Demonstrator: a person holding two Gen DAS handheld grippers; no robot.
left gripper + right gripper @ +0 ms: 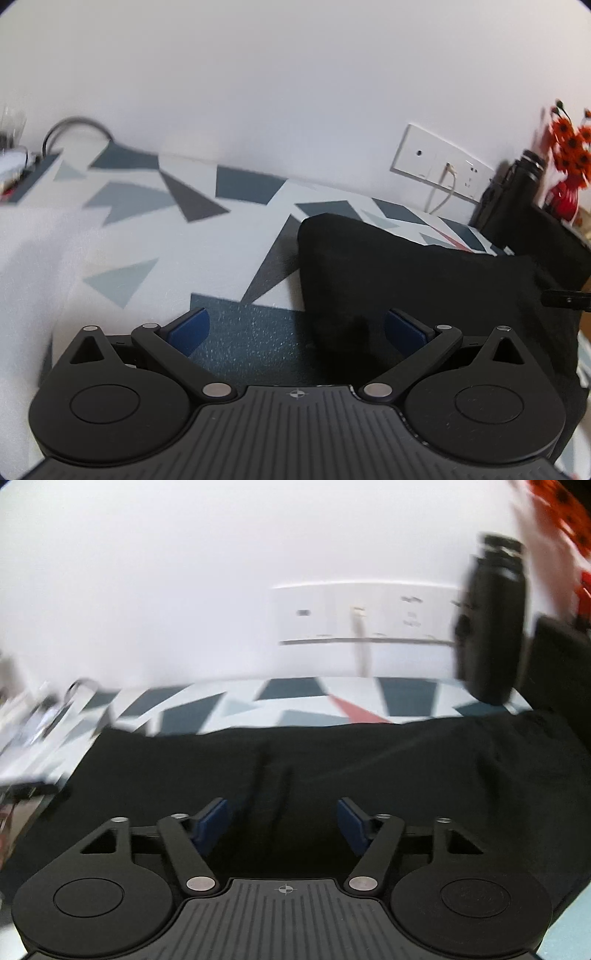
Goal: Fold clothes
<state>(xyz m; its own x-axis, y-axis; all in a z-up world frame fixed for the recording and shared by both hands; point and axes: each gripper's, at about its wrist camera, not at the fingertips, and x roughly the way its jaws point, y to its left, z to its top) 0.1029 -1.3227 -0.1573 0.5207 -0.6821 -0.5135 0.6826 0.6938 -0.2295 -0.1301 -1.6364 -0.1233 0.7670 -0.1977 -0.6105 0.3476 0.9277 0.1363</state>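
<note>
Black garment (424, 280) lies spread on a tablecloth (207, 236) patterned with grey, dark-blue and white triangles, seen first from the left wrist camera. The left gripper (295, 332) hangs low over the cloth with its jaws wide apart and nothing between them; its left blue pad (190, 330) sits over a dark-blue patch of tablecloth, while its right blue pad (404, 332) is at the near left edge of the garment, contact not clear. Beyond the garment, a white socket panel (439, 162) is fixed to the white wall (277, 81), with a pale cable (445, 188) hanging from it. To the right of the garment stand a black bottle (517, 184) and a red vase (563, 195) of orange flowers (570, 140). A grey cable loop (75, 127) arches at the far left edge of the tablecloth.

From the right wrist camera, heavily blurred, the garment (332, 760) fills the whole foreground across the tablecloth (295, 701). The right gripper (282, 823) is directly above the black fabric, jaws parted, both blue pads (212, 821) clear of any fold and holding nothing. Behind the garment, the socket panel (362, 613) and its cable (360, 646) show on the wall, with the black bottle (491, 627) at the garment's far right and a smear of orange flowers (561, 506) above it.
</note>
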